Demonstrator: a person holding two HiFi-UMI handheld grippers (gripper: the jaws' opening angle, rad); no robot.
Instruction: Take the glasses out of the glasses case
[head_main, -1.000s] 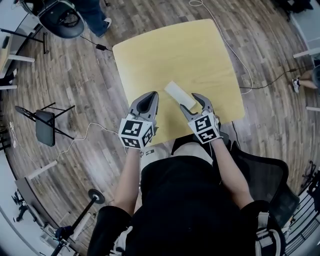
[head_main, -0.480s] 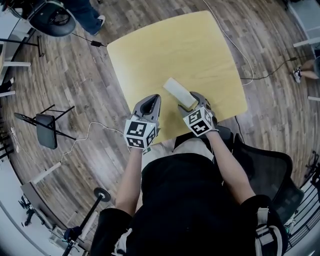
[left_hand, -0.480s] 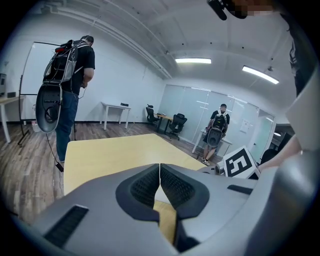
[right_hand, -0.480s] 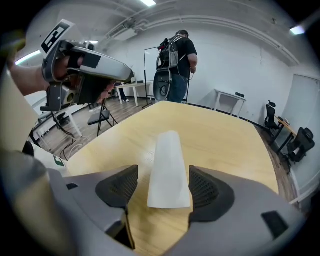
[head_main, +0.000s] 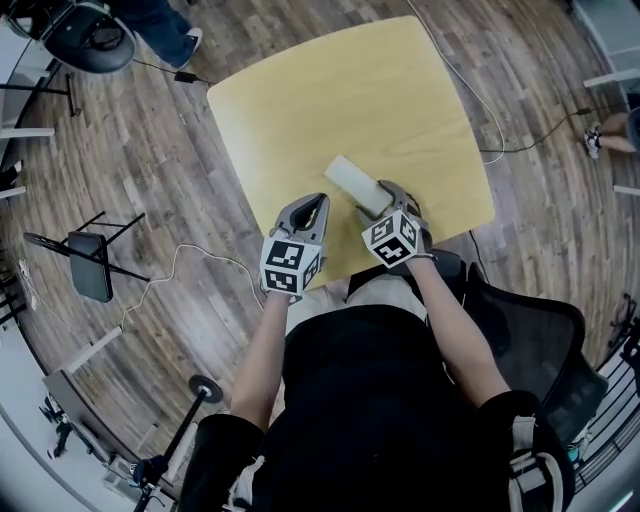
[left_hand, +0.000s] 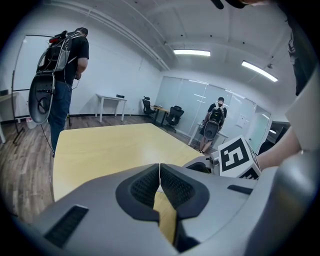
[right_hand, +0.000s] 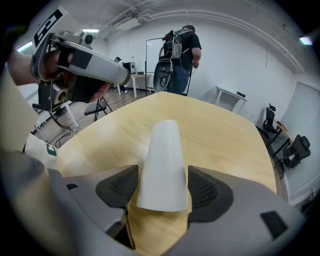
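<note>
The right gripper (head_main: 390, 200) straddled the closed glasses case (head_main: 356, 184) at the worktop's (head_main: 330, 90) near edge.
The white case lay toward the near right corner, glasses presumably still inside. The right jaws had just been opening and stood wide apart around its near end, not pressing, probably to steady it. The left gripper (head_main: 314, 204), jaws together on nothing, hovered just beside, perhaps for the lid. Only the right gripper view showed that slack; only the head view showed the case's place.
</note>
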